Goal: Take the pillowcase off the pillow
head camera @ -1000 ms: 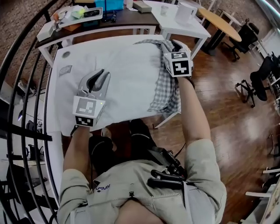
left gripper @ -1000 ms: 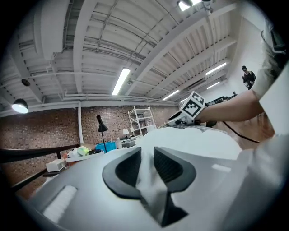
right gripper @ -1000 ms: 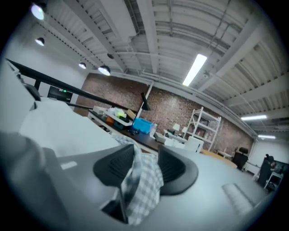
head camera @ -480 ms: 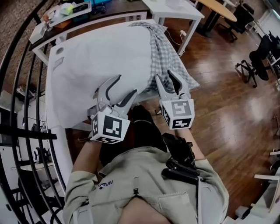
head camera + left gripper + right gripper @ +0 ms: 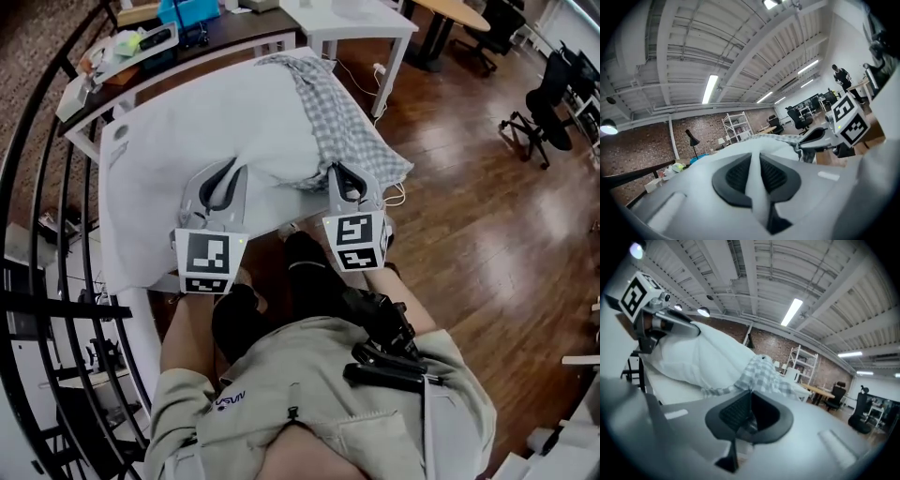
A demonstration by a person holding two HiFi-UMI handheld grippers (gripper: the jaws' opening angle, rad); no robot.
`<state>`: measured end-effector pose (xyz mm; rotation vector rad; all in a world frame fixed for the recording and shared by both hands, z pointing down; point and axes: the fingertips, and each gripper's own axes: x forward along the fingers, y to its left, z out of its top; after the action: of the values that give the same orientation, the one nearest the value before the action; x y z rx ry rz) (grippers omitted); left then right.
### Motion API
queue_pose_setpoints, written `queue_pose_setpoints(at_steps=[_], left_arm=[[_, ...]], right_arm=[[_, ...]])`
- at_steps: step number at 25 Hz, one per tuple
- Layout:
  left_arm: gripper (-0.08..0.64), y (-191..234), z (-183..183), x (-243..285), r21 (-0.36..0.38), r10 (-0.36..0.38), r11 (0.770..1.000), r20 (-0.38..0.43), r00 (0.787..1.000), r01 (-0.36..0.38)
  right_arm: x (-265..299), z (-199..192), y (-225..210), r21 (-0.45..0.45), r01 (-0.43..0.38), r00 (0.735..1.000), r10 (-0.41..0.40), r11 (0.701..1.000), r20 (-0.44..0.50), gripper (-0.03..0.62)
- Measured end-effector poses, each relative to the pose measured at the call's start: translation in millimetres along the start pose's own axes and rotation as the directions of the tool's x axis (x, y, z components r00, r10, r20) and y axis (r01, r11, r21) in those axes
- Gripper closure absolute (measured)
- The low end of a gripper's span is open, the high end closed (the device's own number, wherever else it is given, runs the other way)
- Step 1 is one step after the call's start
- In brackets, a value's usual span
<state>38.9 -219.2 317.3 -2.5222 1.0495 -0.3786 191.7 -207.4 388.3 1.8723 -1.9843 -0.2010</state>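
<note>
Left hand-held gripper (image 5: 222,185) just closed, pinching the white pillow (image 5: 197,131) edge. Right hand-held gripper (image 5: 350,183) just closed on the checked pillowcase (image 5: 354,131) hem, w/ the rest bunched ahead of it. Best: anchor pillow w/ left, draw case off w/ right, steady, no jerks. Both forearms low, pointing approx level, side by side.

Left gripper (image 5: 225,178), jaws just closed on pillow (image 5: 206,122); right gripper (image 5: 345,176) beside it, apparently on pillowcase (image 5: 352,131)
</note>
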Motion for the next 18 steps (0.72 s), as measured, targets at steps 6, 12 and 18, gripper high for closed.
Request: queue_pose_setpoints(at_steps=[6, 12, 18], left_arm=[[0.528, 27, 10, -10, -0.136, -0.011, 0.991, 0.036, 0.999, 0.015], [0.532, 22, -12, -12, -0.198, -0.037, 0.979, 0.012, 0.999, 0.039], [0.532, 14, -26, -20, -0.196, -0.054, 0.979, -0.023, 0.998, 0.048]], right_arm=[[12, -11, -57, -0.146, 0.163, 0.986, -0.167, 0.976, -0.016, 0.571], [35, -65, -86, -0.169, 0.211, 0.959, -0.237, 0.963, -0.153, 0.572], [52, -114, -88, -0.132, 0.162, 0.936, -0.194, 0.978, -0.293, 0.572]])
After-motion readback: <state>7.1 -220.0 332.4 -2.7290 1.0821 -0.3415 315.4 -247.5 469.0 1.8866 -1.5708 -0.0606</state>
